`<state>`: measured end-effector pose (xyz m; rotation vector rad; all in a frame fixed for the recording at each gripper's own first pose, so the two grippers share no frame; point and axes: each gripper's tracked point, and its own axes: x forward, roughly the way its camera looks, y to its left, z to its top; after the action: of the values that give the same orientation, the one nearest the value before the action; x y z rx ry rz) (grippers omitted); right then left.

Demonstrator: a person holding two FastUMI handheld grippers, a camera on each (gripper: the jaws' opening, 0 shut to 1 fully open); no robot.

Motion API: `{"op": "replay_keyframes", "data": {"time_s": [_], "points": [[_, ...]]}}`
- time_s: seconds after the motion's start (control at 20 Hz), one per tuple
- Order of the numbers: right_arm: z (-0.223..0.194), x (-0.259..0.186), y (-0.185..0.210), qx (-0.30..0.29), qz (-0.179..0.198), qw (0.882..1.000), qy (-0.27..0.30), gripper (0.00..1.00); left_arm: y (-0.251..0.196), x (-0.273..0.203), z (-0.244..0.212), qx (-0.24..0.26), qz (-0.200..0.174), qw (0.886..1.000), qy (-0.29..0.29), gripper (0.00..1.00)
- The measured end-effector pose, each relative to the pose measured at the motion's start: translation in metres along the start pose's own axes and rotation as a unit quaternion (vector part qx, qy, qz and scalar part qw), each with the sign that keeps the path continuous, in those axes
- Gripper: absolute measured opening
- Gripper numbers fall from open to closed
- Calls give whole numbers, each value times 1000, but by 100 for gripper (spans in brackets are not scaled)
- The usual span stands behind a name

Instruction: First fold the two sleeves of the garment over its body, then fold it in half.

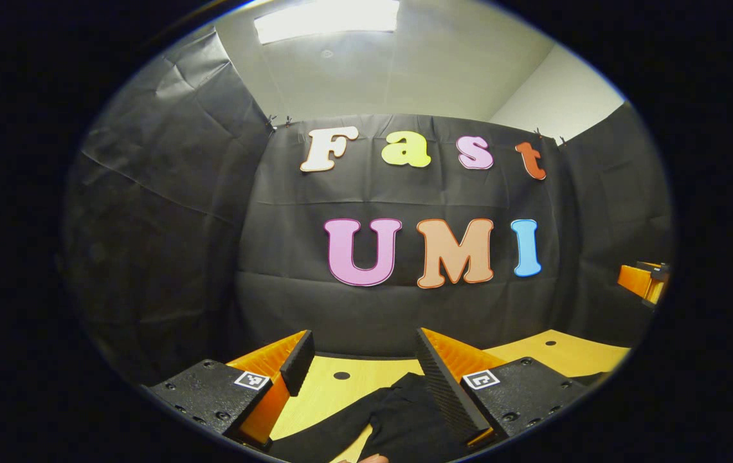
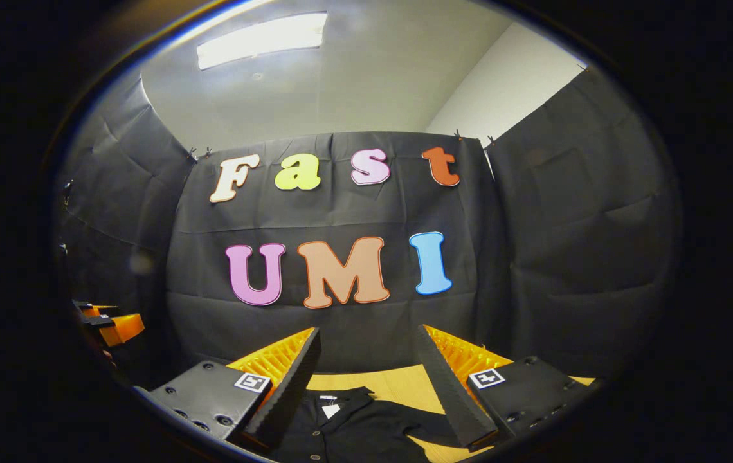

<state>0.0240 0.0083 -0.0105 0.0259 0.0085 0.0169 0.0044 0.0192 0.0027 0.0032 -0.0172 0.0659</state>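
Note:
A black garment (image 1: 398, 418) lies on the light wooden table (image 1: 334, 392), low between the fingers of my left gripper (image 1: 364, 335), which is open and held above the cloth. In the right gripper view the garment (image 2: 353, 431) shows its collar, a white label (image 2: 331, 408) and a button front, spread on the table (image 2: 405, 386). My right gripper (image 2: 367, 333) hangs open over it with nothing between its fingers. The right gripper (image 1: 644, 281) shows at the far right of the left gripper view, and the left gripper (image 2: 109, 325) at the far left of the right gripper view.
Black cloth walls close the booth behind the table and on both sides. The tabletop has small dark holes (image 1: 341, 375). A person's fingertip (image 1: 373, 458) peeks in at the bottom of the left gripper view.

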Motion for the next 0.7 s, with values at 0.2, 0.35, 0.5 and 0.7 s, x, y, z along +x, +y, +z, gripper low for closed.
{"op": "replay_keyframes", "data": {"time_s": [0.2, 0.35, 0.5, 0.7], "points": [[0, 0, 1, 3, 3, 1000, 0, 96, 2, -3, -4, 1, 2, 1000, 8, 92], [-4, 1, 3, 3, 6, 1000, 5, 96, 2, -2, -5, 4, 3, 1000, 8, 92], [-6, 1, 5, -1, 12, 1000, 10, 96, 1, -3, -5, 4, 1, 1000, 8, 93], [-6, 4, 4, -5, 15, 1000, 14, 96, 1, -2, -6, 2, -4, 1000, 11, 92]]}}
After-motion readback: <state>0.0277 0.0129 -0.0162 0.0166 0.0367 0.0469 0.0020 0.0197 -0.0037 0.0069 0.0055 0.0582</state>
